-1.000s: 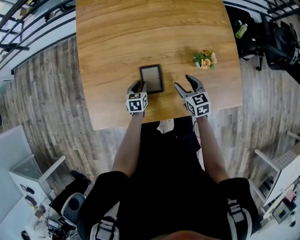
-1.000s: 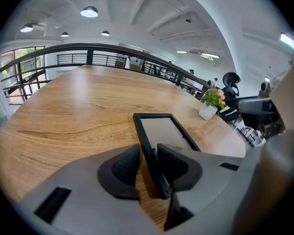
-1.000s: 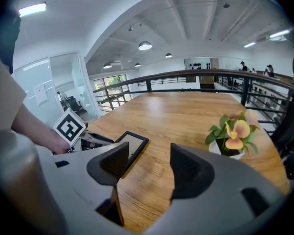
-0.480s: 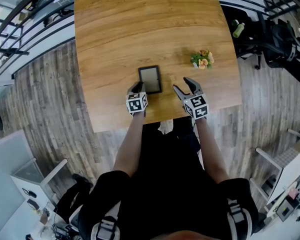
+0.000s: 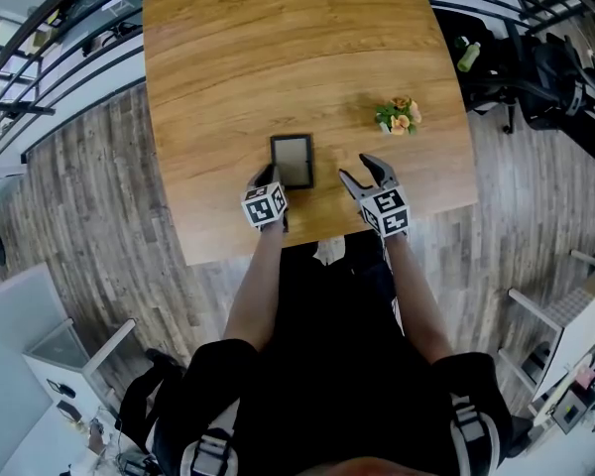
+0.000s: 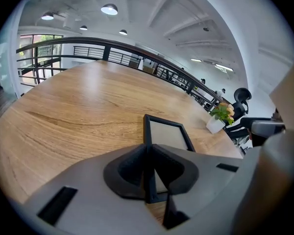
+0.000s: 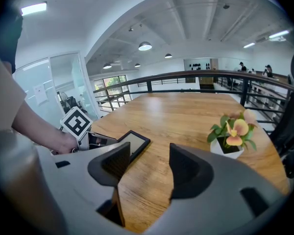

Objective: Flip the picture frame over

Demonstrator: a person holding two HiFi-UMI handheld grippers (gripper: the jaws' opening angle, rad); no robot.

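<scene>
A small black picture frame [image 5: 293,160] with a pale panel facing up lies on the wooden table [image 5: 278,58] near its front edge. My left gripper [image 5: 270,177] is at the frame's near left corner. In the left gripper view the frame's [image 6: 166,133] left rail runs between the pads of this gripper [image 6: 148,153], whose jaws are closing and pinch the rail. My right gripper [image 5: 357,170] hovers to the right of the frame, apart from it. Its jaws stand open over bare wood [image 7: 149,160], with the frame [image 7: 132,143] off to their left.
A small white pot of orange and pink flowers [image 5: 398,115] stands on the table to the right, beyond the right gripper. Black railings [image 5: 69,28] and office chairs [image 5: 545,67] surround the table. The table's front edge runs just under both grippers.
The left gripper's jaws have narrowed onto the frame's left rail and the gripper has rolled a little. The right gripper has stayed in place, open.
</scene>
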